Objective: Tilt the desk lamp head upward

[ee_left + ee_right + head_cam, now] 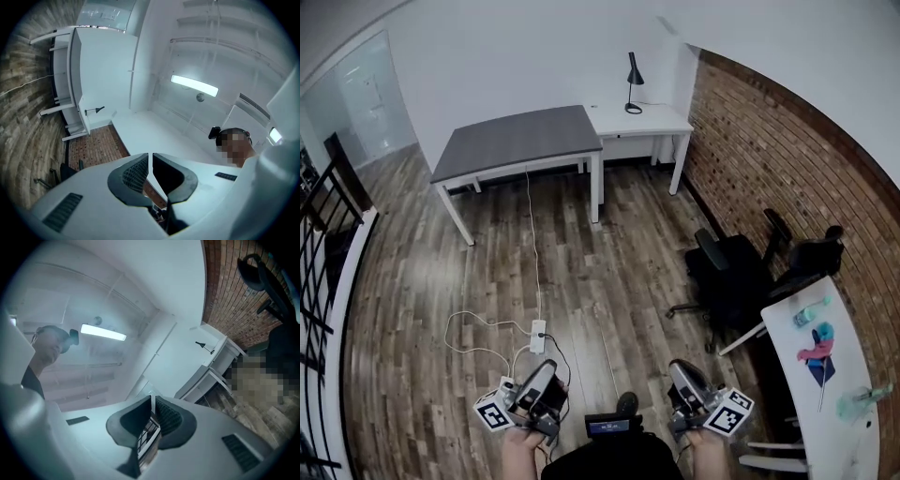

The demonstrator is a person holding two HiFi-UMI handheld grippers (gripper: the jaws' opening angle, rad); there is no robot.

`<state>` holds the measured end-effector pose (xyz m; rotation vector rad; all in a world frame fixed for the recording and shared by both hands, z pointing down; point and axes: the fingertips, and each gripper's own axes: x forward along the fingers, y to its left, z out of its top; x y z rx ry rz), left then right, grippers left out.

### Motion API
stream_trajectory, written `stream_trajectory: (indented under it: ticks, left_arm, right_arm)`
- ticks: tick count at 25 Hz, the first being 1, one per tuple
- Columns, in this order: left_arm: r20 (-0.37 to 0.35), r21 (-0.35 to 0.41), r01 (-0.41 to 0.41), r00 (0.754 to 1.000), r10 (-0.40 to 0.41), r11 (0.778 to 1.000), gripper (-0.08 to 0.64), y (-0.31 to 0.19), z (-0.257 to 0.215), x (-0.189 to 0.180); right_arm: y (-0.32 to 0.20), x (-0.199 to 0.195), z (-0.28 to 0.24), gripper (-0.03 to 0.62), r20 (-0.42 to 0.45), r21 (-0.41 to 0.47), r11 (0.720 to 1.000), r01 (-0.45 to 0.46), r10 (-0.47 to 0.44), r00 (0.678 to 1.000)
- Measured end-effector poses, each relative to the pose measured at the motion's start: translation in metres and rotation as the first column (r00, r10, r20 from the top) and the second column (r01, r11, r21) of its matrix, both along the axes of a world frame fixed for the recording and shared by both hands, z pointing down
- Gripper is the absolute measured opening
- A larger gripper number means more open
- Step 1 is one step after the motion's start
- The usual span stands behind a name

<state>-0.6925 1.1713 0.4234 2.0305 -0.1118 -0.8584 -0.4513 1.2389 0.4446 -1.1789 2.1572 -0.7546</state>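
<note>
You are holding the left gripper (542,377) and right gripper (682,377) shut and empty at the frame's bottom, while the slim black desk lamp (633,84) is standing upright on the white desk (661,120) at upper centre, well apart, lying nearer your right.

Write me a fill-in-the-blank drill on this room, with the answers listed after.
The black desk lamp stands on the ____ desk.
The wall to its right is made of ____.
The left hand-held gripper and the right hand-held gripper both have their jaws ____.
The power strip lies on the wooden ____.
Missing words: white; brick; shut; floor.
</note>
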Motion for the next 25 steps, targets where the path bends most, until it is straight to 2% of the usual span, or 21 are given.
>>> stream_trajectory:
  ticks: [6,9,12,16,20,25]
  left_arm:
    - [0.113,0.124,0.032,0.992,-0.047,0.992,0.038,-0.075,-0.034,0.072]
    - [0.123,0.13,0.015,0.992,-0.032,0.991,0.038,-0.101,-0.034,0.101]
    - [0.14,0.105,-0.006,0.99,-0.009,0.994,0.038,-0.131,-0.028,0.122]
    - [0.125,0.114,-0.05,0.991,0.036,0.992,0.038,-0.175,-0.03,0.162]
    - [0.091,0.123,-0.112,0.991,0.101,0.986,0.038,-0.23,-0.027,0.204]
    - [0.052,0.073,-0.158,0.987,0.154,0.985,0.035,-0.319,-0.014,0.244]
  right_arm:
    - [-0.102,0.063,-0.031,0.014,-0.027,0.102,0.991,0.086,-0.084,0.996]
    - [-0.136,0.079,-0.033,0.015,-0.05,0.1,0.988,0.118,-0.113,0.992]
    - [-0.157,0.09,-0.034,0.015,-0.034,0.107,0.987,0.119,-0.116,0.993]
    - [-0.188,0.119,-0.027,0.022,-0.012,0.092,0.992,0.085,-0.084,0.996]
    - [-0.226,0.15,-0.028,0.045,-0.029,0.096,0.995,0.031,-0.028,0.999]
    - [-0.293,0.186,-0.032,0.048,-0.043,0.082,0.996,-0.04,0.044,0.998]
